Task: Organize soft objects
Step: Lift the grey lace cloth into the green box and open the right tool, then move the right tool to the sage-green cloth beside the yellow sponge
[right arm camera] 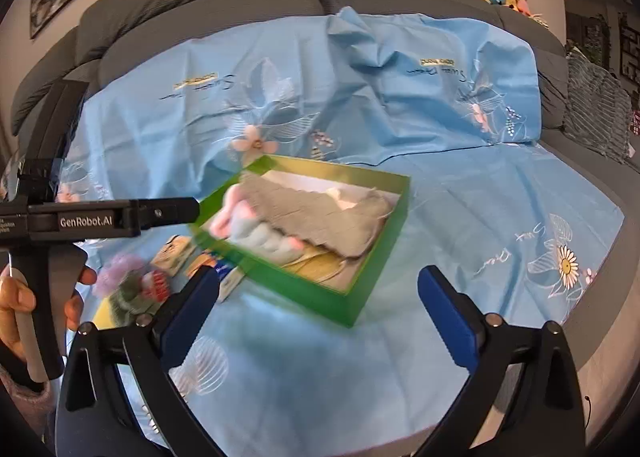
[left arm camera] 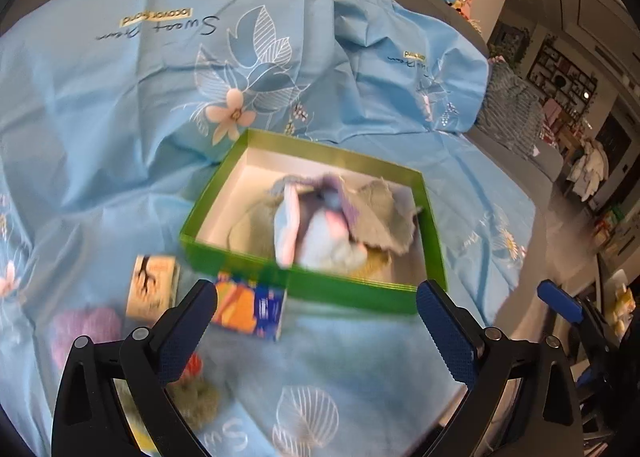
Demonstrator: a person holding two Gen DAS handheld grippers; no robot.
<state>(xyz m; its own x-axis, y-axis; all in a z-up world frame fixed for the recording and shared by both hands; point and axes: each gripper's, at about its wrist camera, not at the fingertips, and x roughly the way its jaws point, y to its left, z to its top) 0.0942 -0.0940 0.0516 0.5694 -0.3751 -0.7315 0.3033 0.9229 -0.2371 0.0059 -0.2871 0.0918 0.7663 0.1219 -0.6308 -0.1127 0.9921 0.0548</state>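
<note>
though heaped, cloths (left arm camera: 320, 217) inside green box (left arm camera: 240, 257)

The right gripper (right arm camera: 318, 293) hangs over the blue sheet (right arm camera: 460, 197) with its jaws wide apart and nothing between them. Just beyond sits the green box (right arm camera: 360, 297), a grey cloth (right arm camera: 320, 213) draped over pale soft things inside. At the left edge a hand (right arm camera: 24, 297) holds the left gripper (right arm camera: 100, 217), near a lilac puff (right arm camera: 120, 275).
</note>
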